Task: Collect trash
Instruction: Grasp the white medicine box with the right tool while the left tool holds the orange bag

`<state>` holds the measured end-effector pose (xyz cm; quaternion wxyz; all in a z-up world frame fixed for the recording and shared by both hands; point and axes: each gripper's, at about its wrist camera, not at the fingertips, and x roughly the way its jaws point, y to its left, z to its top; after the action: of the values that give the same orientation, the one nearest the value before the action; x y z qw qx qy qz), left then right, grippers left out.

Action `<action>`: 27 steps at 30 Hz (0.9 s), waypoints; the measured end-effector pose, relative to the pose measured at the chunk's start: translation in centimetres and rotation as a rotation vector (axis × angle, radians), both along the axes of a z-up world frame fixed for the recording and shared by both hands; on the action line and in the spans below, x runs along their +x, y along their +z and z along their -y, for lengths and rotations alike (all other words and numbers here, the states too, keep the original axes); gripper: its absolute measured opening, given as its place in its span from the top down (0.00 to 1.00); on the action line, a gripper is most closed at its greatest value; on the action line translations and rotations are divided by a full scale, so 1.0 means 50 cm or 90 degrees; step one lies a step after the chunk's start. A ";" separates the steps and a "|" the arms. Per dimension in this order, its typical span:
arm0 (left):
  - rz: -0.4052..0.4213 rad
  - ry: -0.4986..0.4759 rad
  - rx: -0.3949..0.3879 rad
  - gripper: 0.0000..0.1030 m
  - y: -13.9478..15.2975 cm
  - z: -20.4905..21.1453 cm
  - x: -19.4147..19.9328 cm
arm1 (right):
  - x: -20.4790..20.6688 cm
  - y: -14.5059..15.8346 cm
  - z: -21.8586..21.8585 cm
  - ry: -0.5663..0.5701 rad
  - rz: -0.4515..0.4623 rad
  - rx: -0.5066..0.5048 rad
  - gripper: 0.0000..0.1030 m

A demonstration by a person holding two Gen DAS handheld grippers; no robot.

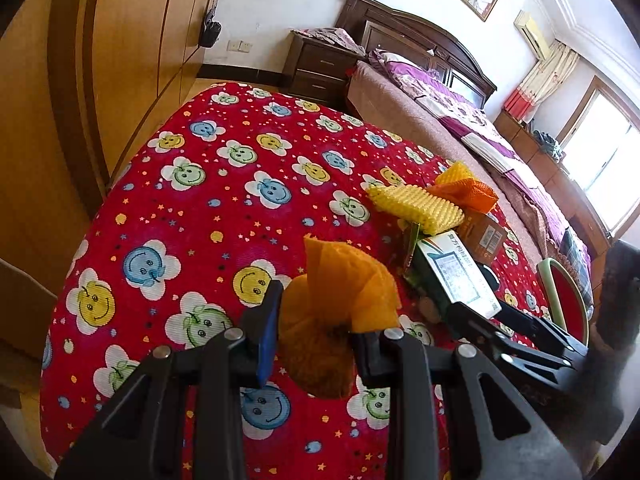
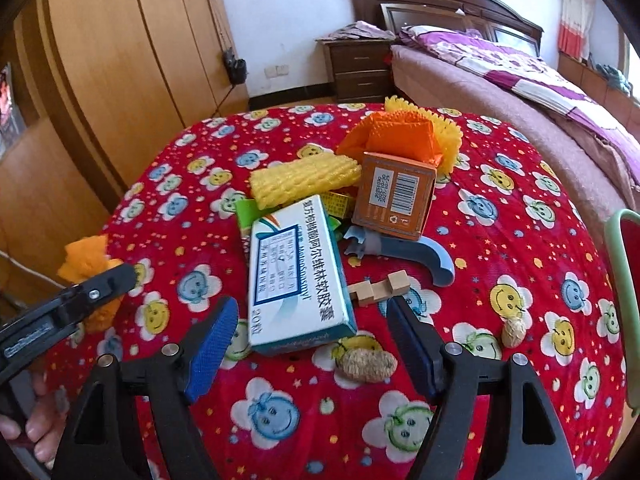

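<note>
My left gripper (image 1: 316,320) is shut on a crumpled orange foam net (image 1: 340,292) and holds it above the red smiley tablecloth (image 1: 192,184); it also shows at the left of the right wrist view (image 2: 86,264). My right gripper (image 2: 312,320) is open, its jaws either side of the near end of a white and teal medicine box (image 2: 296,272). Behind the box lie a yellow foam net (image 2: 304,180), an orange carton (image 2: 394,196), an orange net (image 2: 394,136) and a blue plastic piece (image 2: 416,252). A wooden block piece (image 2: 380,288) and two peanut shells (image 2: 366,364) lie near the right finger.
The table (image 2: 520,208) stands in a bedroom. A wooden wardrobe (image 2: 120,60) is at the left, a nightstand (image 2: 360,68) and a bed (image 2: 520,80) behind. A green and red chair back (image 2: 624,280) stands at the table's right edge.
</note>
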<state>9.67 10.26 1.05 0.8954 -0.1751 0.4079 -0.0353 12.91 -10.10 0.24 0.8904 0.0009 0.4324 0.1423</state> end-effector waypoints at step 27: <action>0.005 -0.013 -0.014 0.70 0.000 0.033 -0.010 | -0.053 0.023 0.044 0.025 0.045 0.038 0.34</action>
<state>9.18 8.59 1.05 0.8944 -0.1809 0.4059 -0.0498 10.25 -12.28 1.41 0.9017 0.0140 0.3962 0.1725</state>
